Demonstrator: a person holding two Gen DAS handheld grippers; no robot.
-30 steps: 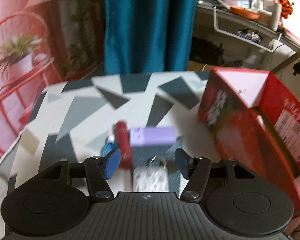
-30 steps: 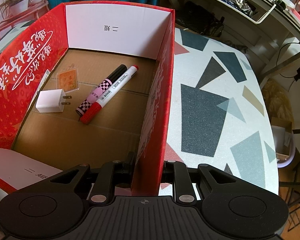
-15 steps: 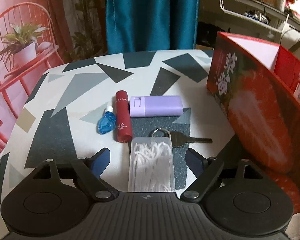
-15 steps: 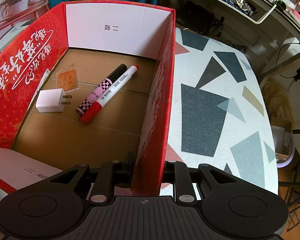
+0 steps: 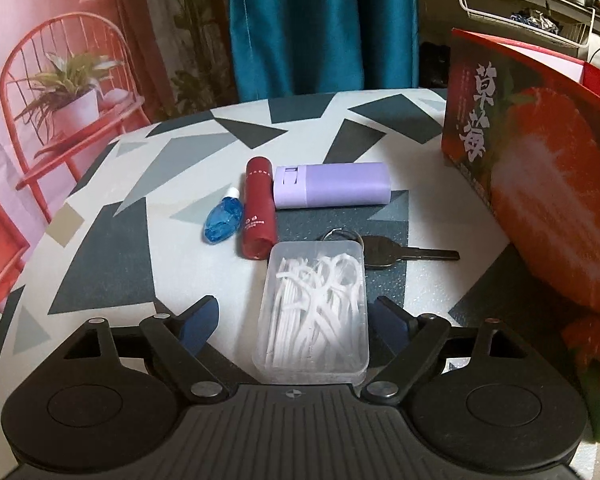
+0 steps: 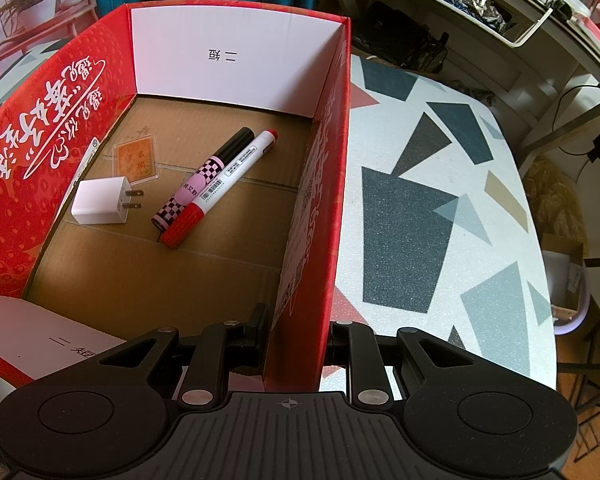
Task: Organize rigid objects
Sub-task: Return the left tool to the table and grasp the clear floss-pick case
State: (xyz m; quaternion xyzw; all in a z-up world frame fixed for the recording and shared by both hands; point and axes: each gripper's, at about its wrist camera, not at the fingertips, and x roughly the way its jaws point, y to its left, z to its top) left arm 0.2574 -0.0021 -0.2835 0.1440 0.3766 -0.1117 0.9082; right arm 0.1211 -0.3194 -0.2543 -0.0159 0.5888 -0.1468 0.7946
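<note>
My left gripper point(image 5: 294, 308) stands open low over the table, and a clear box of white floss picks point(image 5: 316, 304) lies between its blue pads point(image 5: 198, 320), untouched. Beyond it lie a key on a ring point(image 5: 396, 256), a purple case point(image 5: 332, 184), a dark red tube point(image 5: 257, 208) and a small blue bottle point(image 5: 222, 222). My right gripper point(image 6: 298, 332) is shut on the right wall of the red strawberry carton point(image 6: 324, 184). Inside the carton are a white charger point(image 6: 100, 200), a checkered pen point(image 6: 204, 180), a red-capped marker point(image 6: 228, 184) and an orange card point(image 6: 136, 156).
The carton point(image 5: 540, 208) rises at the right of the left wrist view, close to the key. The patterned table point(image 6: 440, 200) runs on to the right of the carton. A teal curtain point(image 5: 324, 24) and a shelf with a wire basket point(image 6: 512, 12) stand behind.
My left gripper sank toward the table and its jaws spread wider, so the floss box now lies between the pads. The right gripper and the carton kept still.
</note>
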